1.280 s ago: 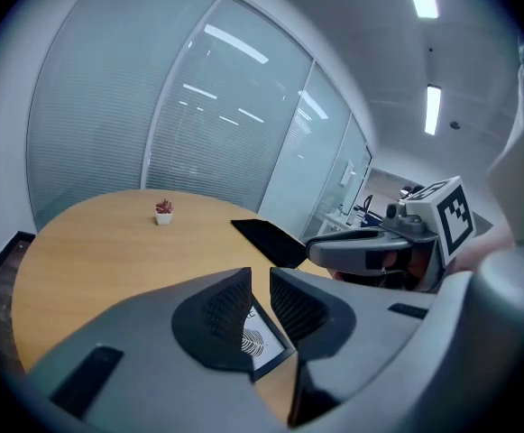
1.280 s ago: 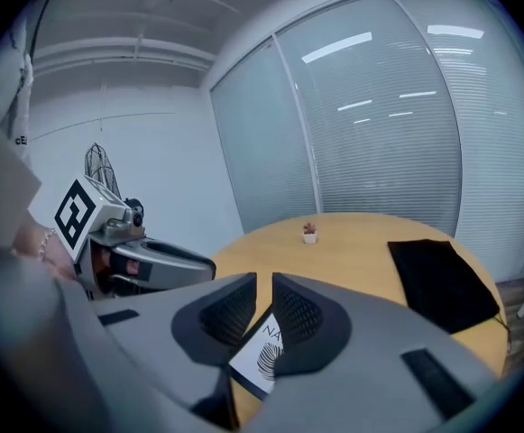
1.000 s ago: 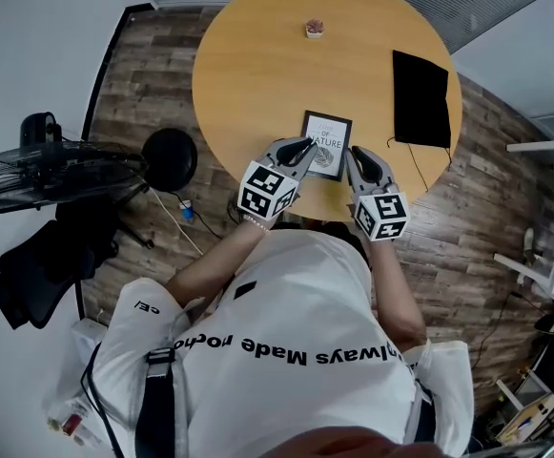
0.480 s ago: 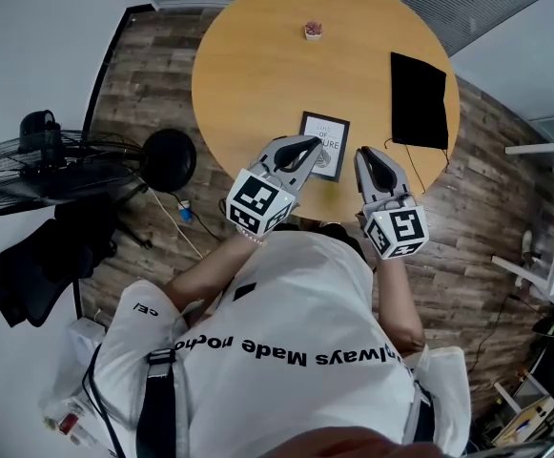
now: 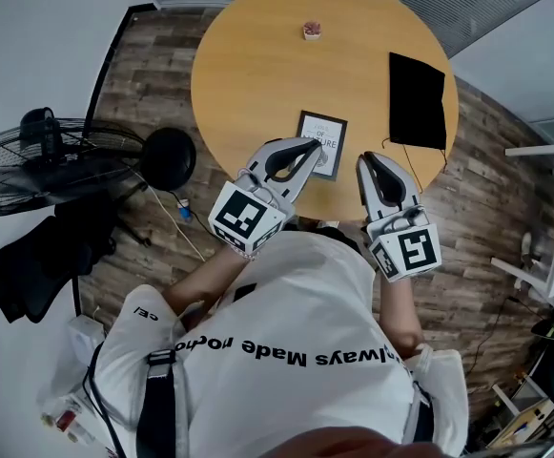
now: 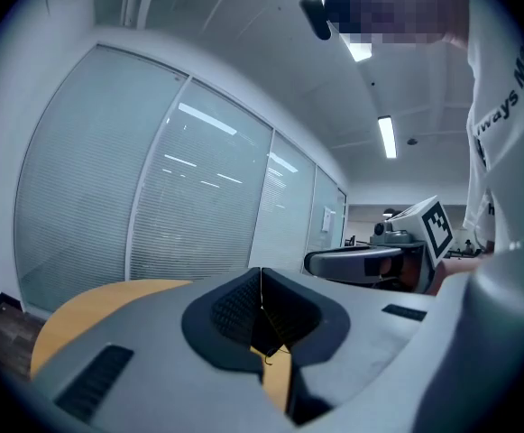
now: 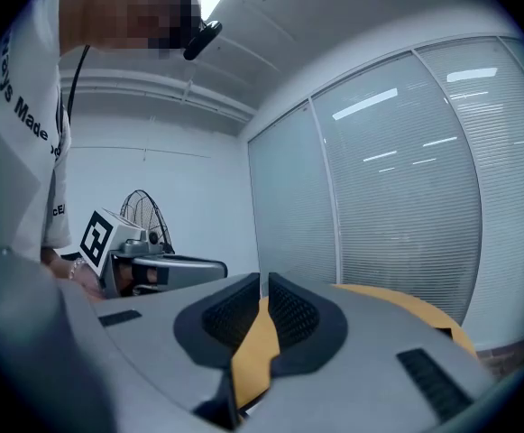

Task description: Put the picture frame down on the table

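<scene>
We are looking down on the round light-wood table [image 5: 257,74], the biggest thing here. On its right side lies a flat black rectangular mat [image 5: 417,100]. Next in size are the grey left gripper [image 5: 313,145] and the grey right gripper [image 5: 366,159], both held over the table's near edge. The left one's fingers are pressed together at the tips and hold nothing. The right one's stand a thin slit apart, also empty.

The small black-framed picture with white printed card [image 5: 329,139] lies flat on the table between the two. The left tips overlap its left edge from above, though we cannot tell if they touch. The right tips sit just beside its near right corner, apart from it.

A tiny pinkish object [image 5: 312,31] rests far across the table.
</scene>
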